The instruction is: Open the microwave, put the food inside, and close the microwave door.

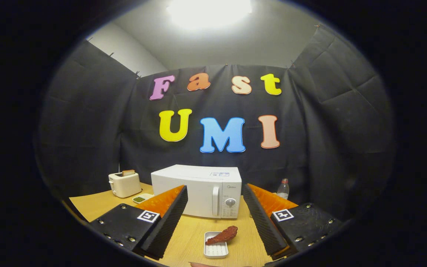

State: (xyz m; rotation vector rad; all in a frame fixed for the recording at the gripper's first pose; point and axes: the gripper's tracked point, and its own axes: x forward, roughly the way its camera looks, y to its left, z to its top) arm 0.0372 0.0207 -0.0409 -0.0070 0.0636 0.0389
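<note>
**Jaws wide, microwave door not yet opened**

Jaws are seen spread wide and holding nothing, the gripper (215,218) being poised above the worktop (191,237) with the fingers pointed toward the microwave (198,189). The microwave is set beyond the fingertips, its door shut and its vertical handle (215,195) lying just left of the dial panel. The food (222,235), a reddish-brown piece, is found between the fingers, resting across the far end of a small white tray (215,249) and overhanging its rim. A toaster (124,184) and a small dish (142,198) are placed to the left of the microwave, a bottle (282,189) to its right.

Opening is judged to be the step in hand. The tray could be clipped on the approach, since it lies directly in the path to the door. The slim handle could be missed or slipped off if the grip is placed off-centre, and the light oven could be dragged forward by a hard pull.
</note>
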